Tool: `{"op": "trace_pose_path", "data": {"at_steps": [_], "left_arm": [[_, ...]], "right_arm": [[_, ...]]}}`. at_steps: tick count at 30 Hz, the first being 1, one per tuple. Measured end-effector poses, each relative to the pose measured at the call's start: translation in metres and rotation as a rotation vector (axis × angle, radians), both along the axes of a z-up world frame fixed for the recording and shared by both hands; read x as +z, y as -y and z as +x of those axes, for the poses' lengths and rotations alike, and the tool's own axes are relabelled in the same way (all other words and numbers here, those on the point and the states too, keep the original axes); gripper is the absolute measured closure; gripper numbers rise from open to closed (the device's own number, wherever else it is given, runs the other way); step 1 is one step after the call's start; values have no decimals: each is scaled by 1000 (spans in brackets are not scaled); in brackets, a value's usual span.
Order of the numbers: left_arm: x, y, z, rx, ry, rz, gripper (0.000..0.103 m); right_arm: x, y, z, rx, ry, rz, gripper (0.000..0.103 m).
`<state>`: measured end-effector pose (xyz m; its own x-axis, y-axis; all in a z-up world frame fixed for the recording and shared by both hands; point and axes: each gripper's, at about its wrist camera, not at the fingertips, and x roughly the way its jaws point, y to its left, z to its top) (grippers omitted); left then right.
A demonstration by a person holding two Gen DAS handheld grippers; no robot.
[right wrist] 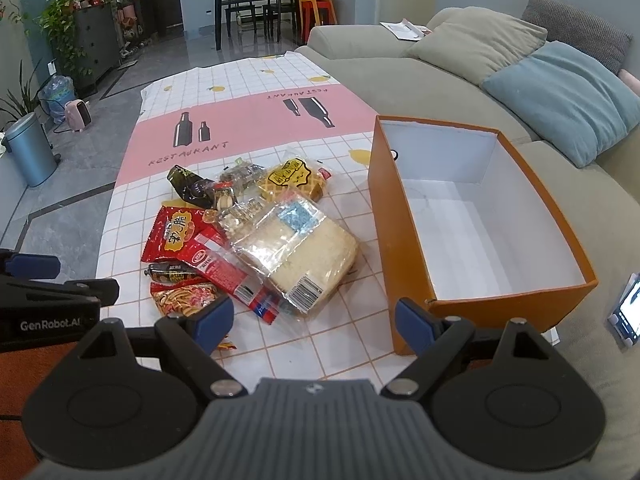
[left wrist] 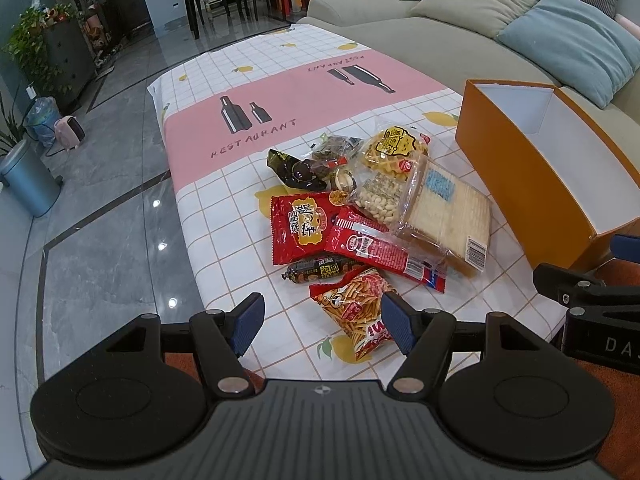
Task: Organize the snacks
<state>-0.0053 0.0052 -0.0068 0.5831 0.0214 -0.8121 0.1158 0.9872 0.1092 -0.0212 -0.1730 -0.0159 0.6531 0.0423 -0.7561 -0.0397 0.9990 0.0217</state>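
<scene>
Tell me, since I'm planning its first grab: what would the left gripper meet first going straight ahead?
Probably the noodle-snack bag, the nearest packet, lying between the open left gripper fingers' line. Depth is unclear.

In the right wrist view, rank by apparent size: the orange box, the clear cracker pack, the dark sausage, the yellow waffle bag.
1. orange box
2. clear cracker pack
3 and 4. yellow waffle bag and dark sausage: look about alike, and the bag lies farther from the camera, so no ranking.
</scene>
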Motion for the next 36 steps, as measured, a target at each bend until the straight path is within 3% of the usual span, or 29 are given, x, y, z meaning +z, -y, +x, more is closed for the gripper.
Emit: {"op": "trace_pose_path", "data": {"at_steps": [36], "left_arm": [[-2, 1, -1, 2, -24, -11, 24]], "right_arm": [[-2, -2, 2, 11, -22, -2, 17]]}}
